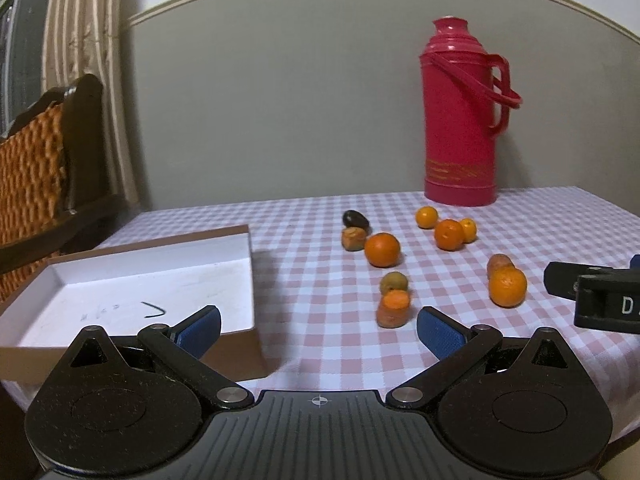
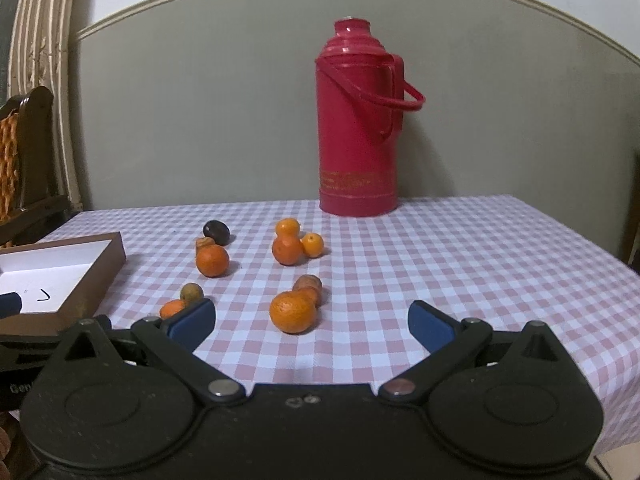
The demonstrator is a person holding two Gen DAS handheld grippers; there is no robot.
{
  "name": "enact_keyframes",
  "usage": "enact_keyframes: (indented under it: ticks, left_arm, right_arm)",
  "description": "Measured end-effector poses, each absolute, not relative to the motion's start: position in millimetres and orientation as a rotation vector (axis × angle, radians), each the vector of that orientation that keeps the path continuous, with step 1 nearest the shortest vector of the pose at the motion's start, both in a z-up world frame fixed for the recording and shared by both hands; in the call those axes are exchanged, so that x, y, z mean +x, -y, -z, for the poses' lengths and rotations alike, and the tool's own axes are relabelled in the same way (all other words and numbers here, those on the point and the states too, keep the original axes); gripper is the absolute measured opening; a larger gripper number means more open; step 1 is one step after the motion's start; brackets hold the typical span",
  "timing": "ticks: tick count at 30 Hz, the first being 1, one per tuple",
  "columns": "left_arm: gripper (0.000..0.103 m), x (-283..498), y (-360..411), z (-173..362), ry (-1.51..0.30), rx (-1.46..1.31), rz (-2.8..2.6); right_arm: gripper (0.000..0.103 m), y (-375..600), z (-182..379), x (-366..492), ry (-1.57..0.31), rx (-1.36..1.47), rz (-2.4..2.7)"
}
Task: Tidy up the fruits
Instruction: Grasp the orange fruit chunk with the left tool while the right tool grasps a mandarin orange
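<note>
L gripper (image 1: 319, 330): hovering, fingers spread, nothing held
R gripper (image 2: 312, 322): gaping, empty
Oranges (image 2: 292, 312): sitting at 12 o'clock
Box (image 1: 132, 280): lying at 10 o'clock

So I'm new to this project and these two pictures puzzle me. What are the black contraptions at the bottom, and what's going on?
Each black contraption is a hand-held gripper, and a camera on it looks forward along its two blue-padded fingers. One picture comes from the left gripper, the other from the right gripper. Both are open and hold nothing. On the checked tablecloth lie scattered oranges, such as the nearest orange, with a few darker fruits. An empty white-lined box sits at the left, a red thermos at the back.
</note>
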State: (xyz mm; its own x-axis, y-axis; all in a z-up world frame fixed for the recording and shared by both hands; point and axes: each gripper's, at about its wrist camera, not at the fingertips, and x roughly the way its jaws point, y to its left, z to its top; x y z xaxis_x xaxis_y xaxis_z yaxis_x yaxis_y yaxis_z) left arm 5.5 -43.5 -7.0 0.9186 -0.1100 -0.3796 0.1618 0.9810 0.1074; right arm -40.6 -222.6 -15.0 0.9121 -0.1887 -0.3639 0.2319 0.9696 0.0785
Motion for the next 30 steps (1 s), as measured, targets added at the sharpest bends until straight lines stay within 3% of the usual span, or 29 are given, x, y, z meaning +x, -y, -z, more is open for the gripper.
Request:
enact_keyframes:
  ticks: [12,20,26,28,30]
  left_arm:
    - [0.103,34,62,11,-0.411,0.143,0.175]
    - [0.103,52,72,18,-0.435,0.134,0.192]
    - [0.102,61,79,22,-0.449,0.137,0.197]
    - [0.090,62,83,23,-0.455,0.151,0.196]
    - [0.087,64,86,25,-0.477,0.159,0.212]
  right_arm:
    - [0.092,244,16,-12,-0.405,0.192,0.228]
    - [0.073,244,19,13,-0.449,0.168,0.196]
    - [0.067,246,25,25,-0.473,0.172,0.180]
    - [0.064,248,28,29,-0.485,0.177,0.179]
    - [0.063,248,30,32,-0.492,0.183,0.175]
